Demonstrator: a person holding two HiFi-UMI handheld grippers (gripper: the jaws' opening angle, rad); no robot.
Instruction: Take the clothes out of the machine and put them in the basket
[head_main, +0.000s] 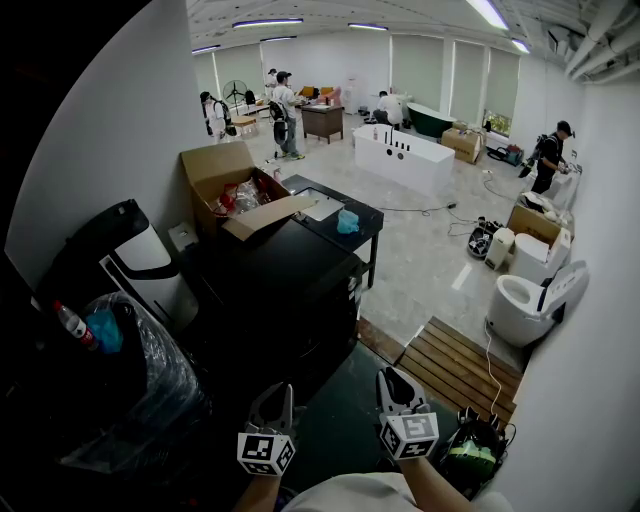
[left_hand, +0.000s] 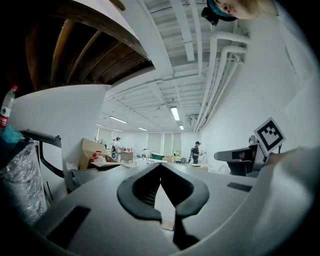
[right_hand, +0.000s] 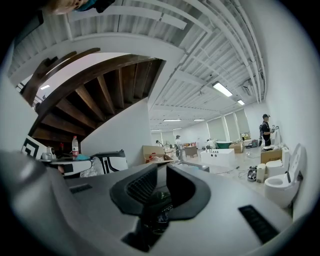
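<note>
We hold both grippers low and level at the bottom of the head view. Each carries a cube with black-and-white square markers, patterns only, no letters. The left gripper (head_main: 280, 393) has its jaws together, tips touching, with nothing between them. The right gripper (head_main: 396, 379) has its jaws a narrow slit apart, also with nothing between them. The foreground ahead of us is too dark to pick out the clothes, the machine or the basket. Just right of the right gripper lies a dark object (head_main: 476, 447) with something green in it; we cannot tell what it is. At the left, a bottle (head_main: 74, 324) with a red cap and a red-and-white label, too small to read, stands on a plastic-wrapped bundle (head_main: 160, 375). Further back, an open cardboard box (head_main: 228, 170) sits beside a black worktop (head_main: 368, 228). A wooden slatted platform (head_main: 462, 366) and a white toilet (head_main: 525, 302) stand at the right.
</note>
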